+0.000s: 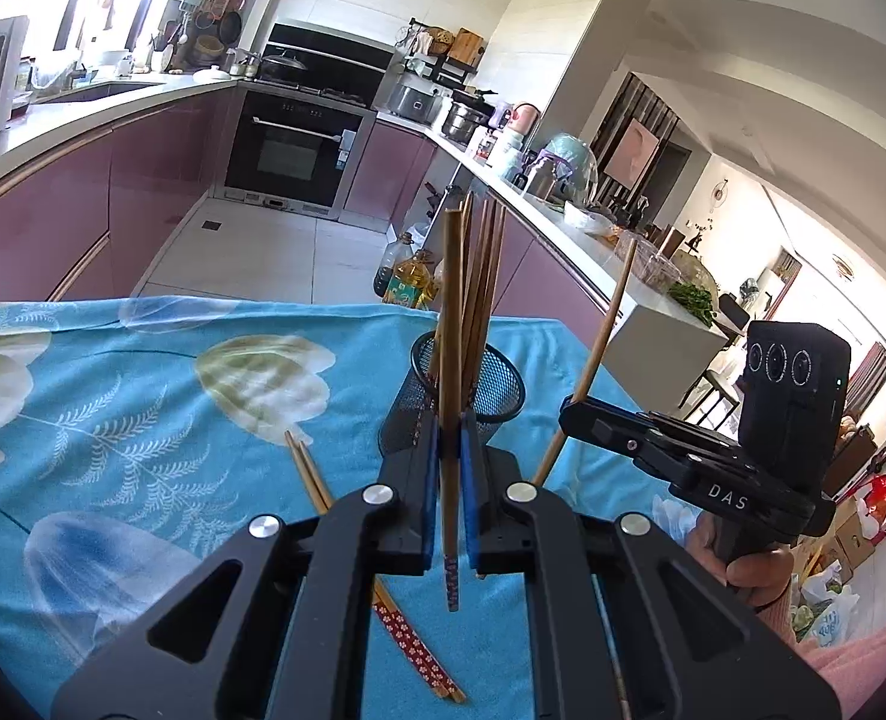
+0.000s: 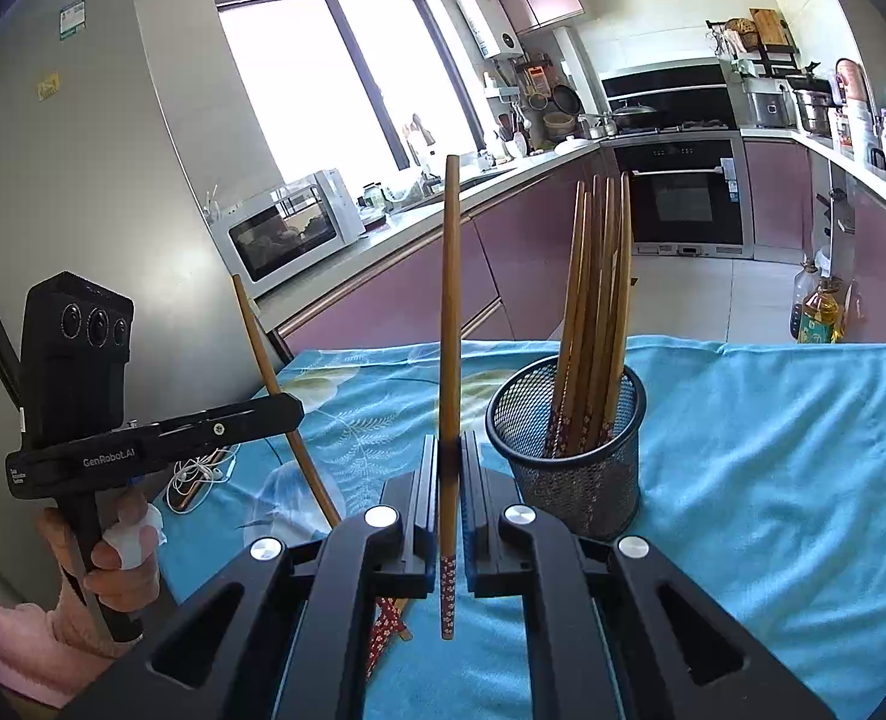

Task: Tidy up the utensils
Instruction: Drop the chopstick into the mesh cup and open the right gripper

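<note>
each claw grips one chopstick upright between its pads: the left claw (image 1: 451, 444) holds a chopstick (image 1: 450, 360), the right claw (image 2: 450, 468) another (image 2: 450, 324). a mesh cup (image 2: 565, 450) of chopsticks stands just beyond on the blue tabletop (image 2: 772, 450), loose chopsticks (image 1: 410, 642) lying below.

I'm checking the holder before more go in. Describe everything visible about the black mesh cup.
The black mesh cup is a round holder of what looks like wire mesh with a solid rim. It stands upright on the blue floral cloth, just ahead of the two grippers. A bundle of wooden chopsticks stands in it, patterned ends down, leaning on its rim. Neither gripper touches it.
</note>
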`<act>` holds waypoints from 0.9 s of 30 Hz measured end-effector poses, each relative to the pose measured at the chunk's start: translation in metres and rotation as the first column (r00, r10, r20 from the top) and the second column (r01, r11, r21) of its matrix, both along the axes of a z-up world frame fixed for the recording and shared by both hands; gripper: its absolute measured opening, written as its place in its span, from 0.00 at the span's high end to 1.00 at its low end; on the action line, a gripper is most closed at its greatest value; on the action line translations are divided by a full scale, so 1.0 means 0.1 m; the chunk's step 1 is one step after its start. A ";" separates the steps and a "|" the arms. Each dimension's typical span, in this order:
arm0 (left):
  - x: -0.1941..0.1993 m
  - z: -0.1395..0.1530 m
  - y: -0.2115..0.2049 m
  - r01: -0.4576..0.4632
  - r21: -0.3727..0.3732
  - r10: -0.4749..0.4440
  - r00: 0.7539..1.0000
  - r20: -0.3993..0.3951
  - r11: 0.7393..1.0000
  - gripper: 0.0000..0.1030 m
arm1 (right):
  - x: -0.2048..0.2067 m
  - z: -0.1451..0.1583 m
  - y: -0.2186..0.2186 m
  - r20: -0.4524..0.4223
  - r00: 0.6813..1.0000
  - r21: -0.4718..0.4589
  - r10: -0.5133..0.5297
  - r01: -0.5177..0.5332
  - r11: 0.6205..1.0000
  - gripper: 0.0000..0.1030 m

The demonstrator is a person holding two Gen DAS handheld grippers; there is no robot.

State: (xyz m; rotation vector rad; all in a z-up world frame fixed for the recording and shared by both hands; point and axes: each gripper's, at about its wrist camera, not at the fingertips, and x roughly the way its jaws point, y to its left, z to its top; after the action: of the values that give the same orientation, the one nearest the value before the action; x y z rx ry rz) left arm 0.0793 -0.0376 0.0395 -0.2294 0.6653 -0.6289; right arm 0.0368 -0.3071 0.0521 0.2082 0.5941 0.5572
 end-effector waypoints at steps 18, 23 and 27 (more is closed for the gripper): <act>0.37 0.53 -0.29 0.006 -0.019 -0.004 0.992 0.122 1.000 0.93 | 0.20 0.53 -0.19 0.122 0.991 -0.001 -0.053 0.053 0.999 0.94; 0.41 0.65 -0.36 0.006 -0.017 -0.004 0.988 0.156 1.000 0.93 | 0.26 0.63 -0.19 0.144 0.988 -0.003 -0.051 0.052 0.999 0.95; 0.45 0.74 -0.43 0.000 -0.006 0.001 0.984 0.177 1.000 0.93 | 0.31 0.69 -0.19 0.156 0.986 -0.004 -0.056 0.057 0.998 0.94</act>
State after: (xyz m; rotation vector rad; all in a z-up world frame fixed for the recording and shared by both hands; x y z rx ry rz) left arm 0.1242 -0.0803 0.1134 -0.1770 0.4919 -0.6432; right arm 0.0679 -0.3256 0.1213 0.1715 0.4375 0.5108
